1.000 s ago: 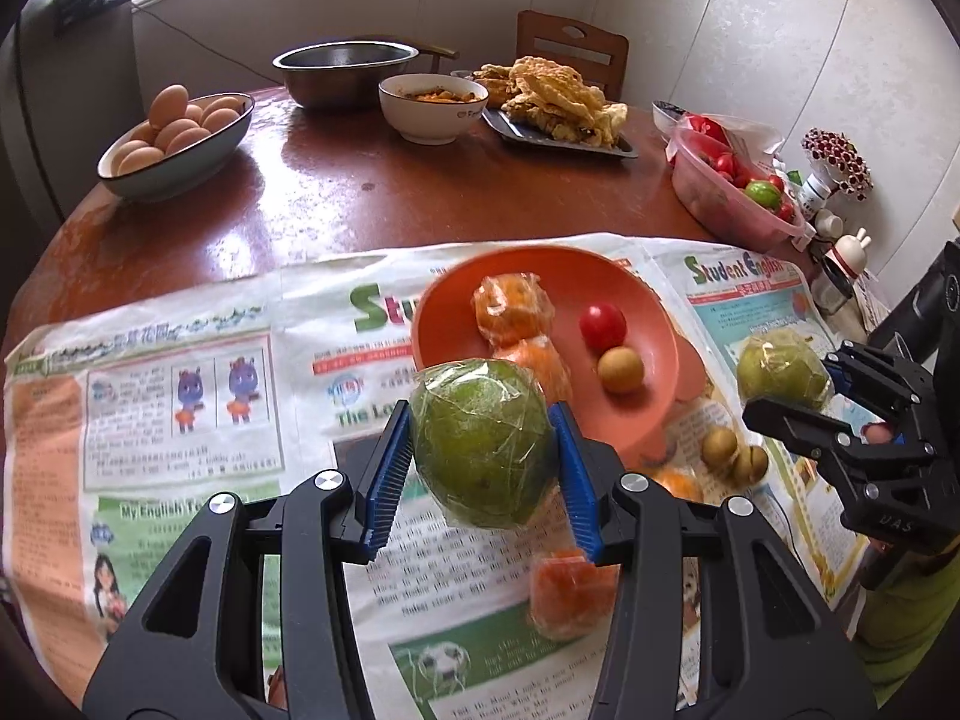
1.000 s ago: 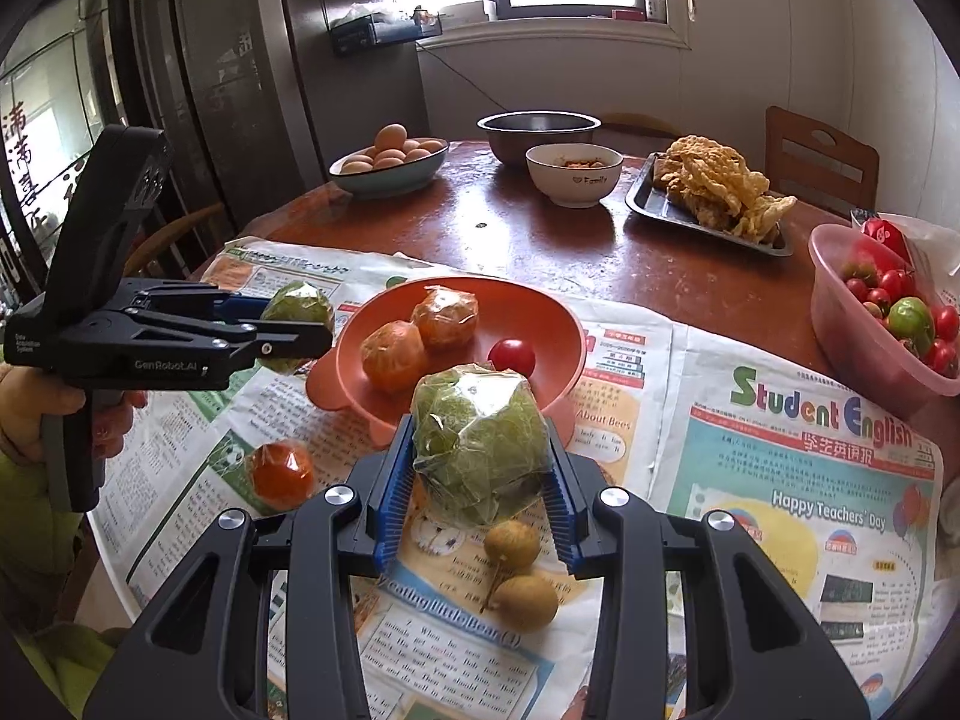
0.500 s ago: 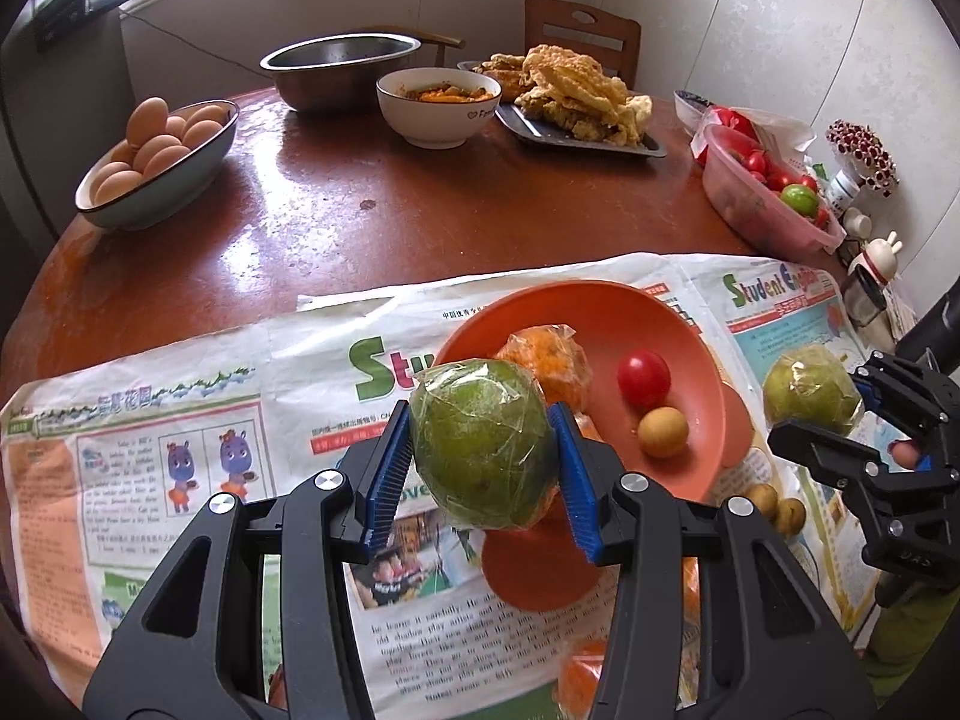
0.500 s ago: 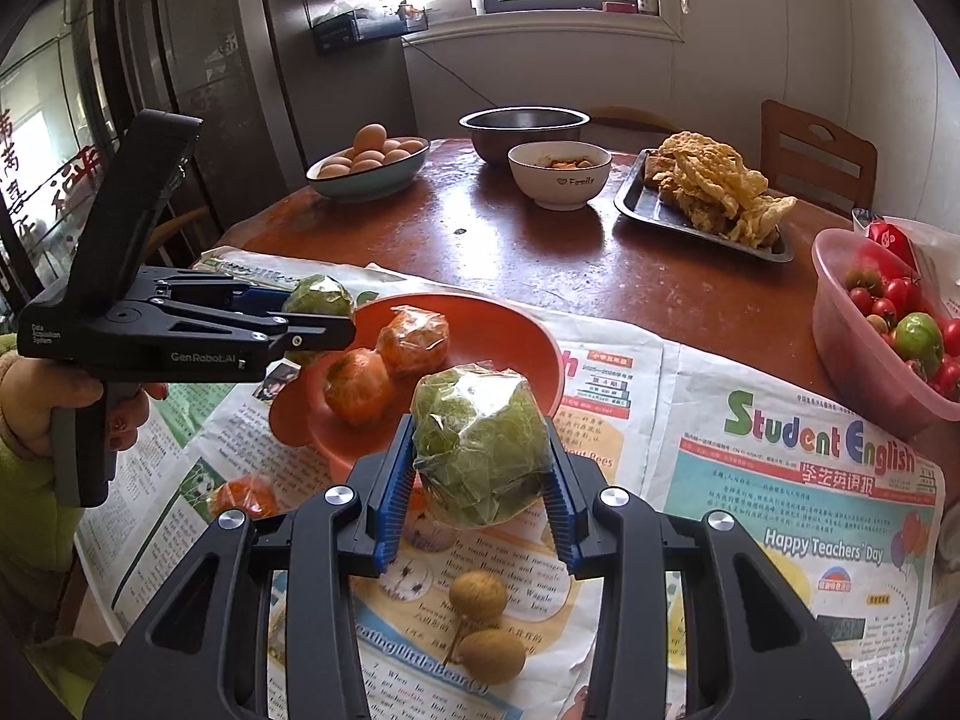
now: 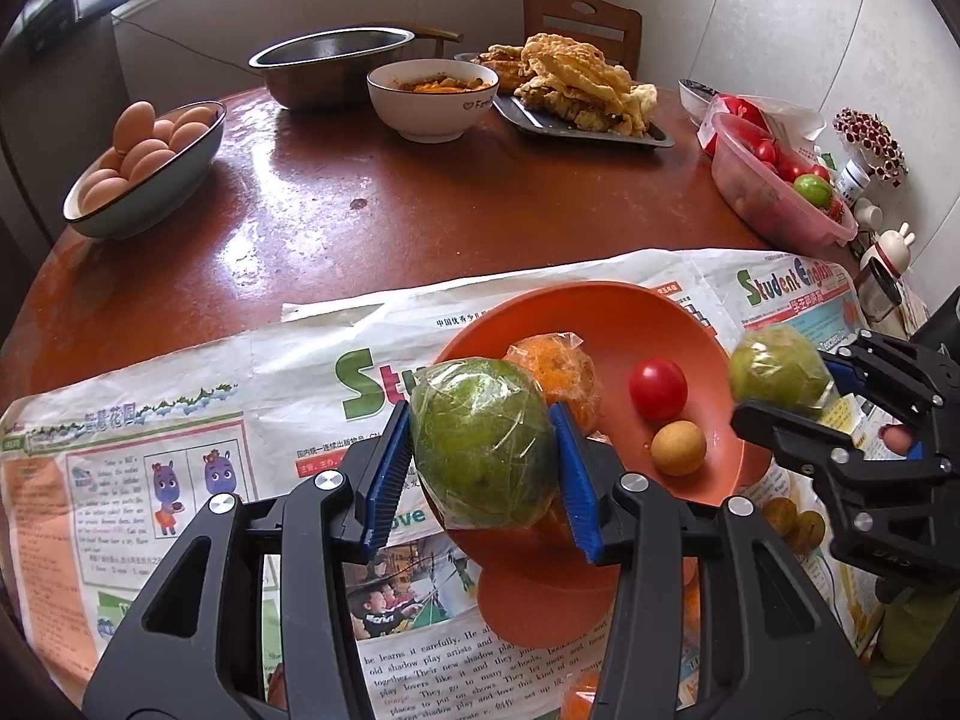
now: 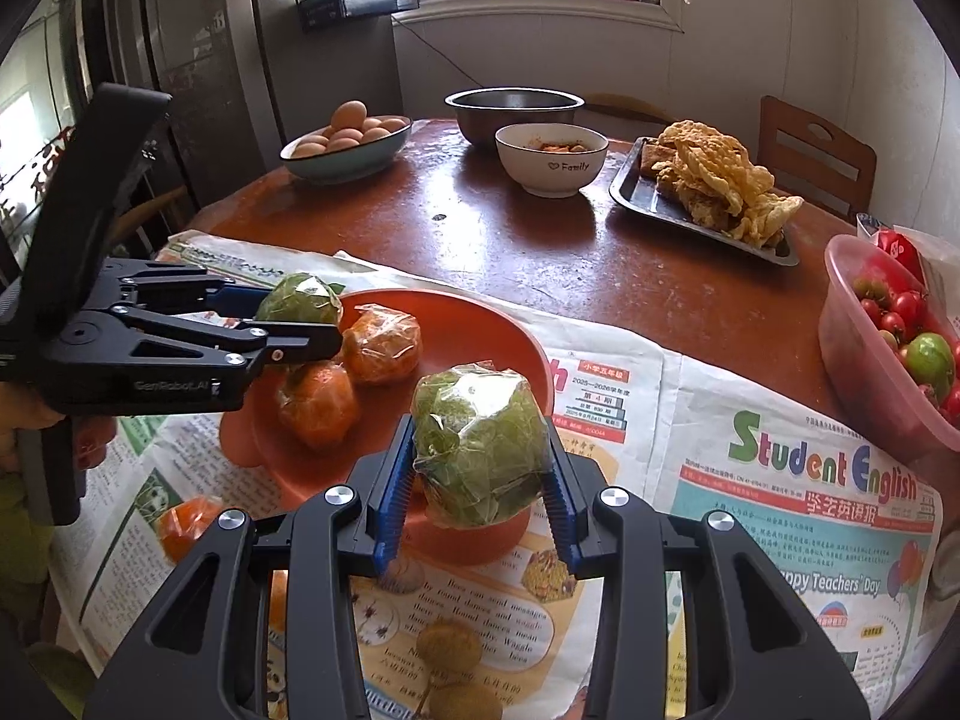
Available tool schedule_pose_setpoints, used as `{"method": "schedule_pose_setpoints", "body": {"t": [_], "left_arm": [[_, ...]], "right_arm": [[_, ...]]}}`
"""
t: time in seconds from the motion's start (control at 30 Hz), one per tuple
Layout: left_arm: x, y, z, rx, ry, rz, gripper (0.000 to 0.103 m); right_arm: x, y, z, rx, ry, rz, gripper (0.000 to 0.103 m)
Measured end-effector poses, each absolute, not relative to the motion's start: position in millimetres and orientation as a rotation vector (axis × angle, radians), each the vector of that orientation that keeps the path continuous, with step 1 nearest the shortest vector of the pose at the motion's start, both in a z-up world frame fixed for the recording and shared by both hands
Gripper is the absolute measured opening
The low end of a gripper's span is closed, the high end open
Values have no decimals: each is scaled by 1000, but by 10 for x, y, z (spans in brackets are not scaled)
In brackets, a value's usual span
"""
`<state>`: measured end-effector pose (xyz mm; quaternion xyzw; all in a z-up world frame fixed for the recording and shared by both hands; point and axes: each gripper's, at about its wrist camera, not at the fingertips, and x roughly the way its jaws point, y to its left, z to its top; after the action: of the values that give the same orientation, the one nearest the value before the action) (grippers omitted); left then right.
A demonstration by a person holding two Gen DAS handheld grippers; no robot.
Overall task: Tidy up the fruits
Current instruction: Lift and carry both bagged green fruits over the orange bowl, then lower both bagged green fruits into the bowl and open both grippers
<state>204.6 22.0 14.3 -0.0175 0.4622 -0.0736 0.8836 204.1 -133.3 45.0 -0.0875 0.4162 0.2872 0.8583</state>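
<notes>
My left gripper is shut on a plastic-wrapped green fruit and holds it over the near rim of the orange bowl. The bowl holds wrapped oranges, a red tomato and a small yellow fruit. My right gripper is shut on another wrapped green fruit above the bowl's front edge. It also shows in the left wrist view, at the bowl's right side. The left gripper shows in the right wrist view, over the bowl's left rim.
Newspaper covers the near table. A wrapped orange and small brown fruits lie on it. Farther back stand an egg bowl, a steel bowl, a white soup bowl, a tray of fried food and a pink tomato tub.
Both grippers have moved forward with their green fruits, from above the newspaper to over the orange bowl's rim. Both grips are unchanged.
</notes>
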Motion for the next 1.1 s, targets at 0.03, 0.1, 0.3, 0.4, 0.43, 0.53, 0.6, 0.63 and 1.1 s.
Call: {"method": "schedule_pose_setpoints", "body": {"t": [0.03,0.1,0.3,0.4,0.43,0.53,0.6,0.63,1.1], "left_arm": [[2046,217,144,-34,962,-153,38],[2046,210,148,-30,959,-150,38],[2001,178,173,-26,950,-165,38],[1995,166,168,-29,950,-173,38],[1996,160,163,-29,950,-175,38],[2003,152,139,-34,956,-179,38],[2001,126,118,-29,960,-188,38],[2004,119,107,-31,964,-191,38],[1991,94,54,-38,977,-207,38]], "right_arm": [[2052,-1322,441,-187,876,600,38],[2075,-1297,427,-196,878,598,38],[2181,-1262,402,-209,880,585,38],[2237,-1248,406,-212,879,587,38],[2259,-1234,405,-216,879,587,38],[2322,-1167,400,-238,882,600,38],[2367,-1121,395,-248,883,612,38],[2397,-1092,388,-252,887,616,38],[2546,-933,321,-287,903,633,38]]}}
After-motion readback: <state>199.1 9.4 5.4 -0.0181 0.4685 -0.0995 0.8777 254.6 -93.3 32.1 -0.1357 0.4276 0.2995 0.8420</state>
